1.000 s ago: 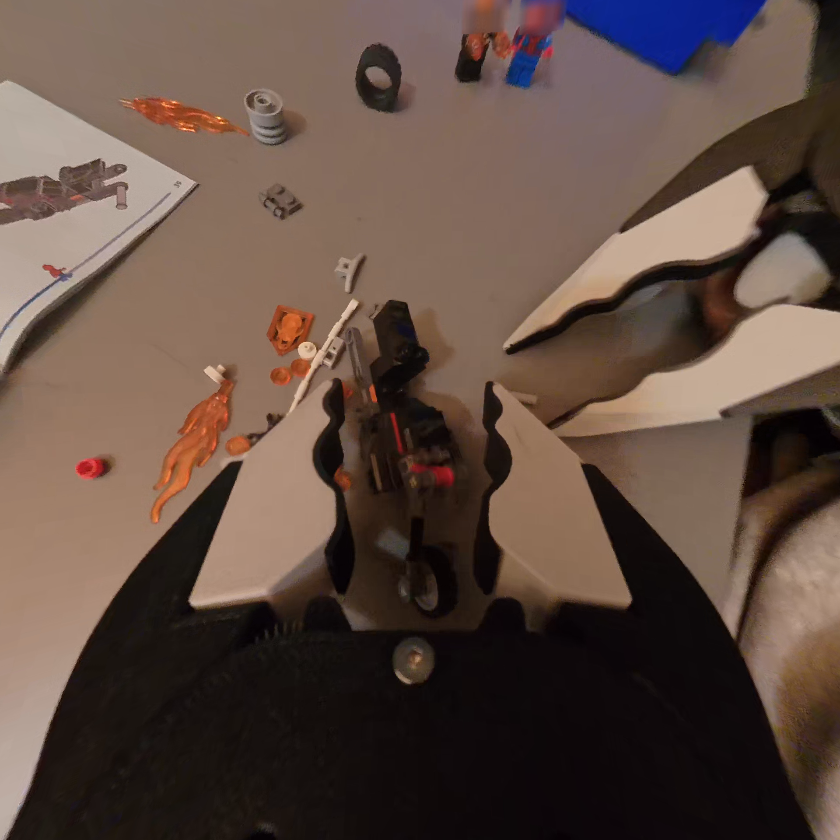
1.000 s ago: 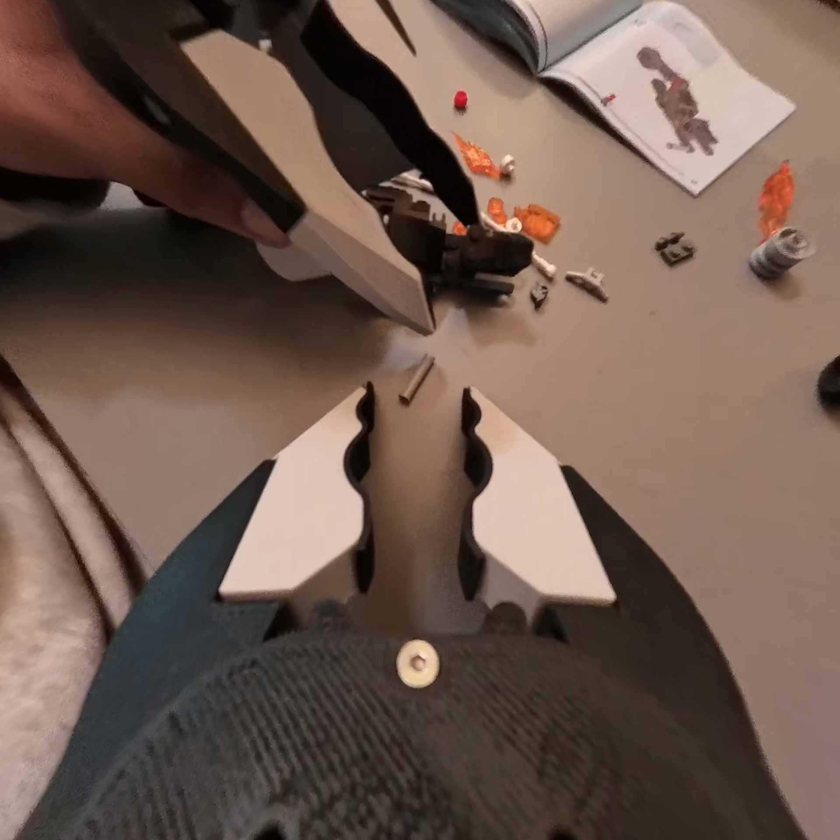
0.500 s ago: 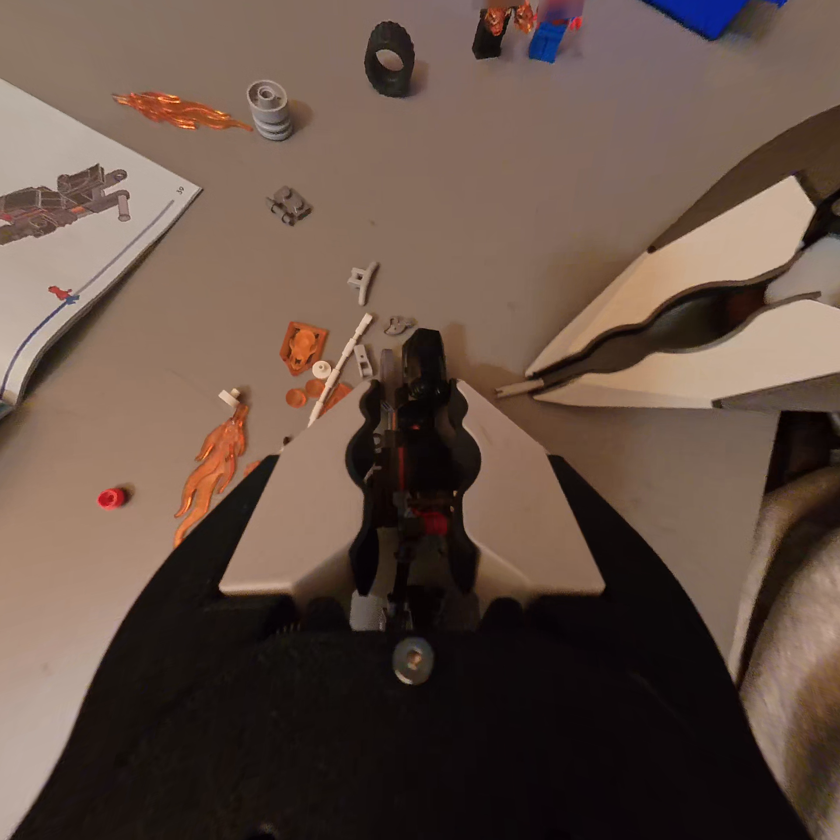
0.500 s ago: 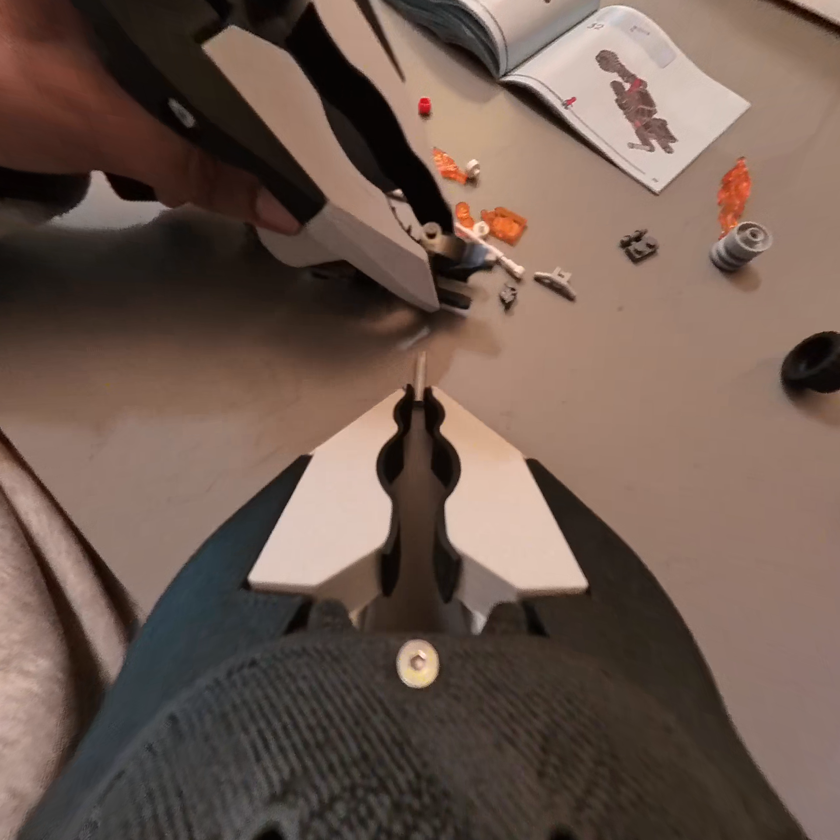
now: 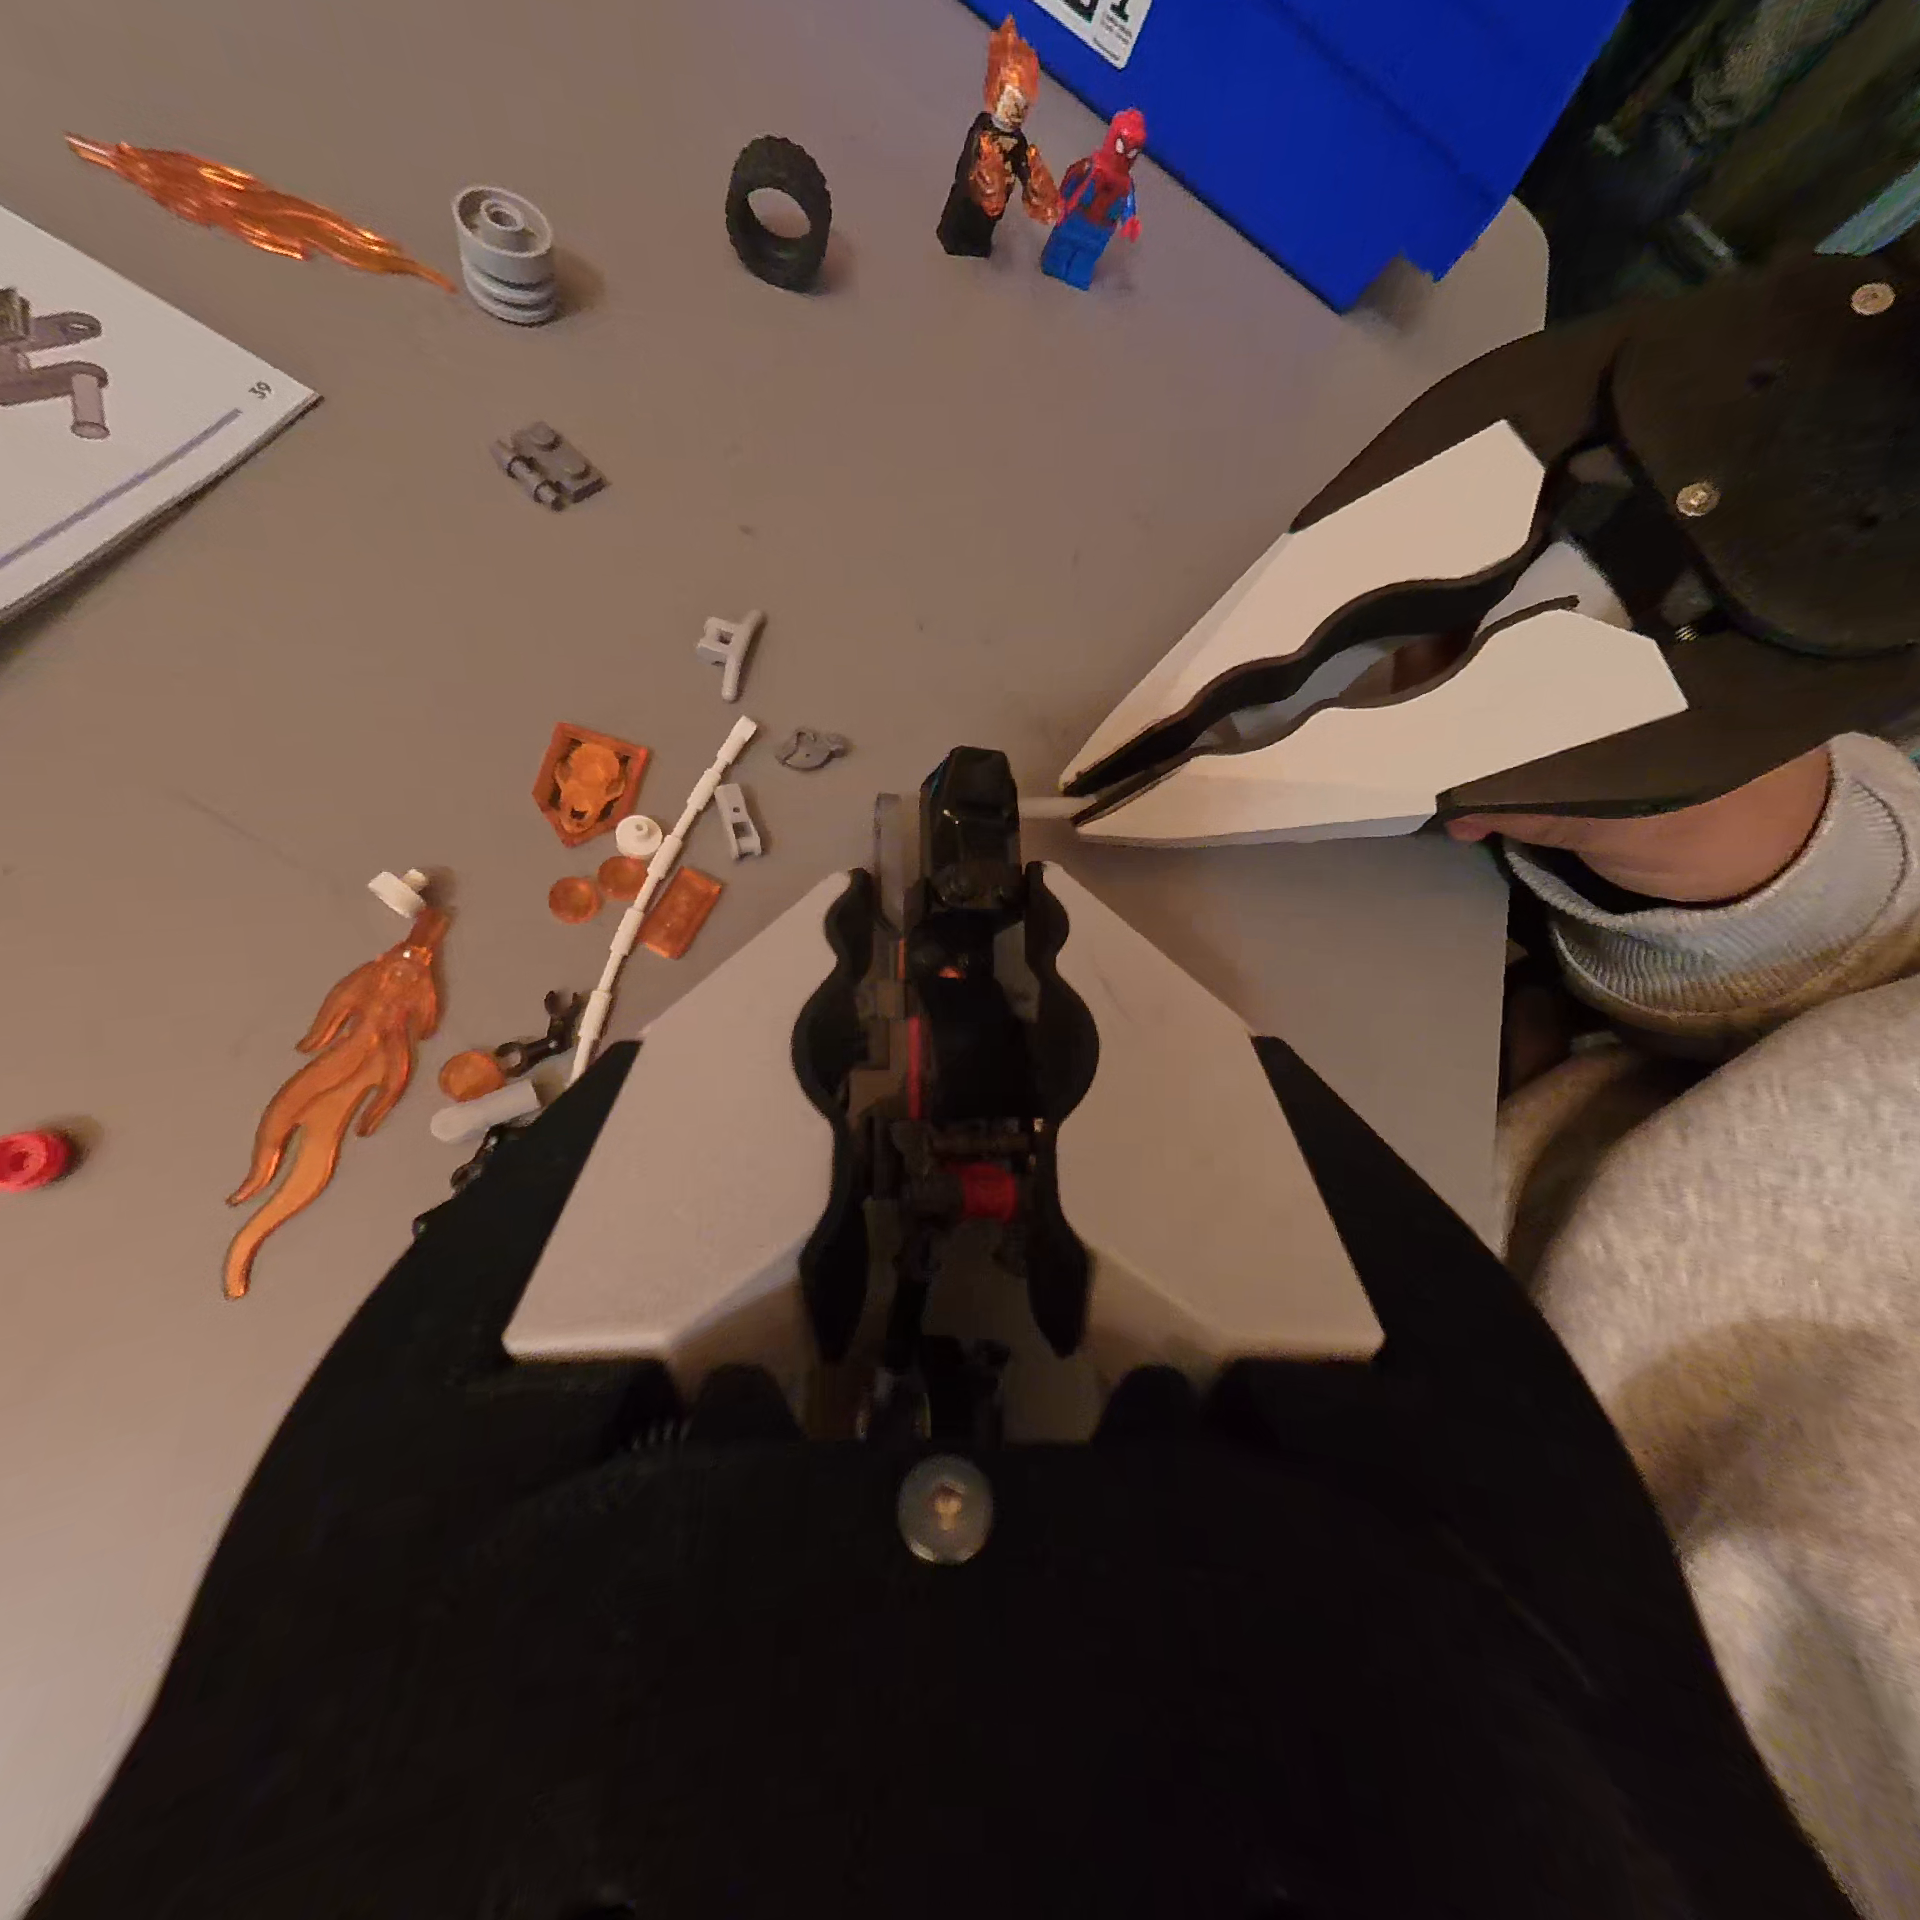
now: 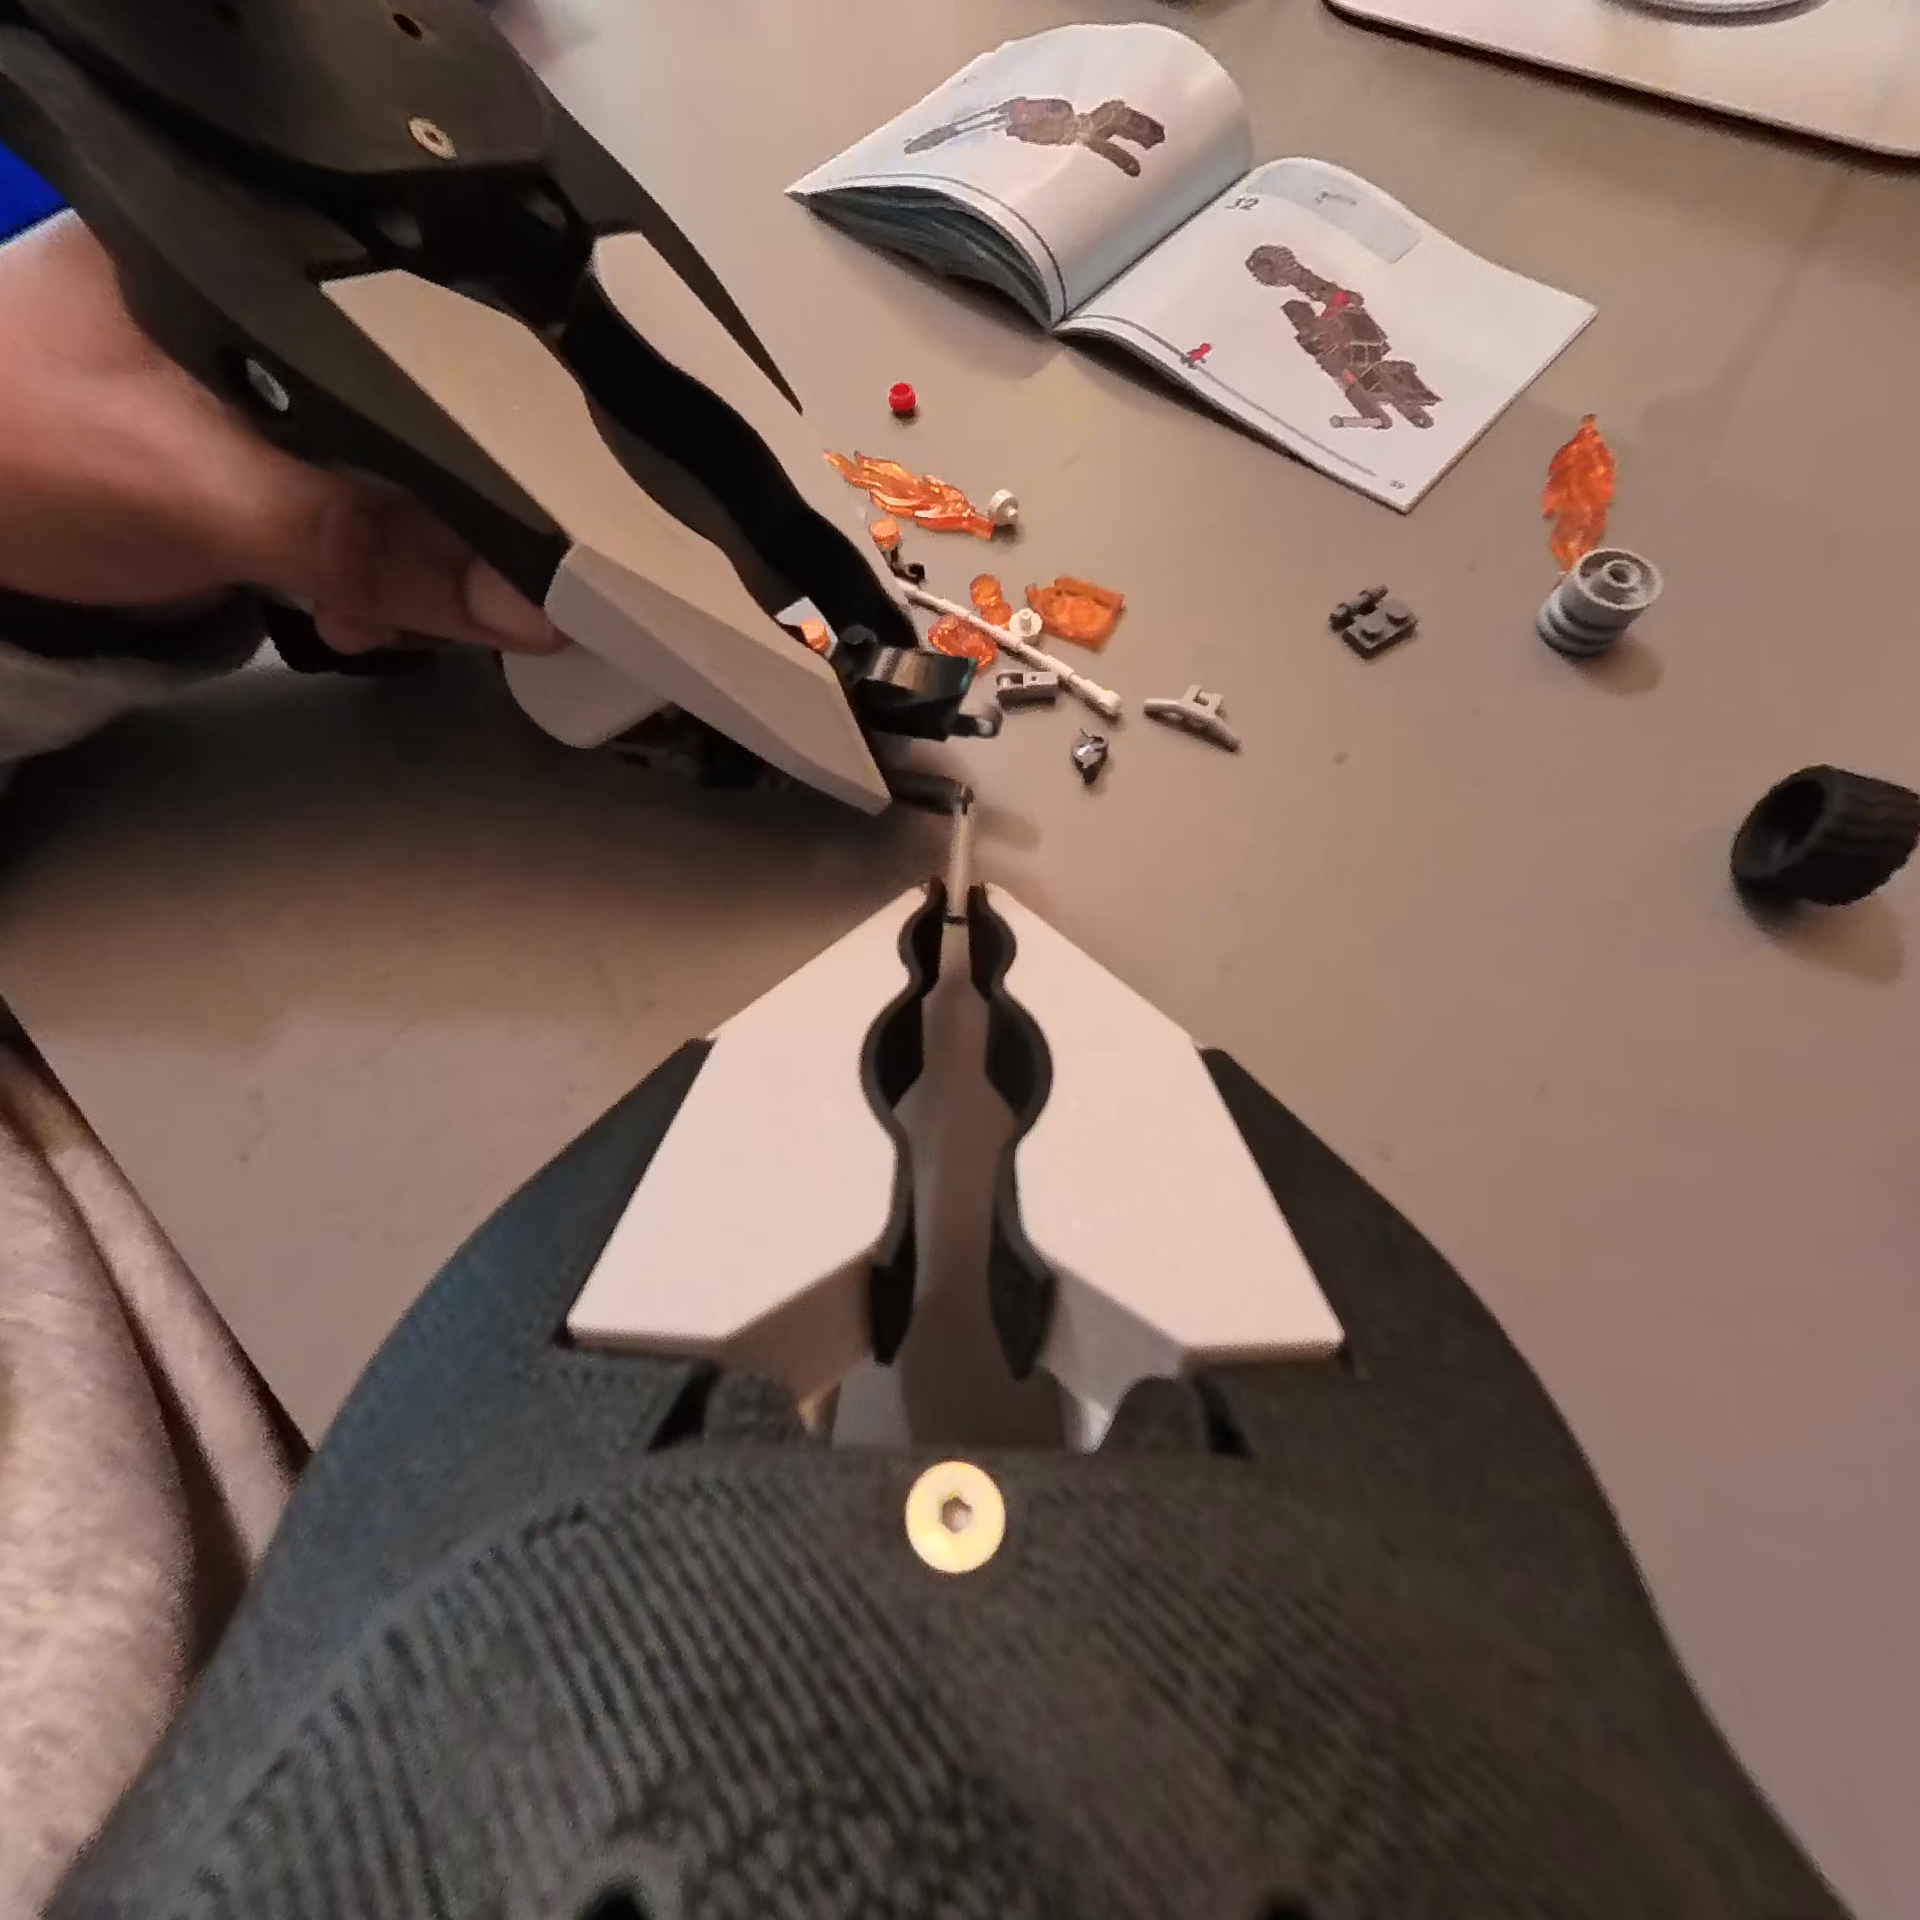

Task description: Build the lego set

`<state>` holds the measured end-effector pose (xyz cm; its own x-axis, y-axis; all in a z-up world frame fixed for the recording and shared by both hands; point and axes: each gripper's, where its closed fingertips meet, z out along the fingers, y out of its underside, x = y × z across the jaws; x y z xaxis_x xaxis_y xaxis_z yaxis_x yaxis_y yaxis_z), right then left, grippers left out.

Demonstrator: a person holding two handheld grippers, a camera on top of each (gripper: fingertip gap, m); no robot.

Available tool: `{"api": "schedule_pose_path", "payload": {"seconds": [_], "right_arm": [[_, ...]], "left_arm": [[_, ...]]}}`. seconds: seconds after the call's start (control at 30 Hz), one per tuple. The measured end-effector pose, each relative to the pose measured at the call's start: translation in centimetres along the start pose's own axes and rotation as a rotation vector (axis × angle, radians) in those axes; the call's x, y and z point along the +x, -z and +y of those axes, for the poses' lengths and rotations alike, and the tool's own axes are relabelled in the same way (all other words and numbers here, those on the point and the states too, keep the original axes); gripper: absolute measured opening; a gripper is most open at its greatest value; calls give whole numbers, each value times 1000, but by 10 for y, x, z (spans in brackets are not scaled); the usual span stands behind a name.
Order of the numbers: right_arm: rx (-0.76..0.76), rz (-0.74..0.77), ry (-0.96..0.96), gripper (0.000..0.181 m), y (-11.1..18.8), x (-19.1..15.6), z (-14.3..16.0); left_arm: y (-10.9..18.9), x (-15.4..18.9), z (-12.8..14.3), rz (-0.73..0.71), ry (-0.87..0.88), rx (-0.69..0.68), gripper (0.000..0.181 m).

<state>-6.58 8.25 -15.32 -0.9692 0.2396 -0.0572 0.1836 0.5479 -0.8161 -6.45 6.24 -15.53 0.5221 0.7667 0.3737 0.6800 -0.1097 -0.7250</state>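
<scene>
My left gripper [image 5: 943, 878] is shut on a black lego motorcycle build [image 5: 961, 997] with red details, whose black nose sticks out past the fingertips. My right gripper [image 6: 958, 894] is shut on a small light-grey pin [image 6: 961, 842]. The pin's tip meets the right side of the build's nose [image 6: 914, 681]. In the left wrist view the right gripper [image 5: 1075, 805] comes in from the right with the pin [image 5: 1042, 807] against the build. In the right wrist view the left gripper [image 6: 883, 727] comes in from the upper left.
Loose parts lie left of the build: orange flames [image 5: 343, 1060], a white bar [image 5: 670, 883], grey bits [image 5: 727, 649], a red stud [image 5: 31, 1155]. Farther off are a tyre [image 5: 777, 213], a grey hub [image 5: 504, 249], two minifigures [image 5: 997, 156], a blue box [image 5: 1330, 125] and an open booklet [image 6: 1247, 260]. My two grippers' fingertips are within a few centimetres of each other. The white bar [image 5: 670, 883] lies around 4 cm away from my left fingertips. Seen from the right wrist view [image 6: 985, 637] as well.
My left gripper closed on the build and lifted it slightly. My right gripper closed on the grey pin from the table and brought it to the build's nose.
</scene>
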Motion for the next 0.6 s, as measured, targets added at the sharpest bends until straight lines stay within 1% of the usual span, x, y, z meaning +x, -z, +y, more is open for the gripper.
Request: {"api": "schedule_pose_path", "payload": {"seconds": [0.23, 0.4, 0.53, 0.6], "right_arm": [[-3, -17, -34, 2, -1, 1, 0], [-25, -17, -19, 2, -3, -2, 3], [-83, -72, -28, 3, -4, -10, 13], [-89, -93, -18, 3, -2, -13, 15]], "left_arm": [[0, -2, -2, -6, 32, 15, 28], [-2, -3, 0, -41, 4, -4, 28], [-2, -2, 1, -45, -10, -17, 28], [-2, -1, 3, -43, -17, -28, 29]]}}
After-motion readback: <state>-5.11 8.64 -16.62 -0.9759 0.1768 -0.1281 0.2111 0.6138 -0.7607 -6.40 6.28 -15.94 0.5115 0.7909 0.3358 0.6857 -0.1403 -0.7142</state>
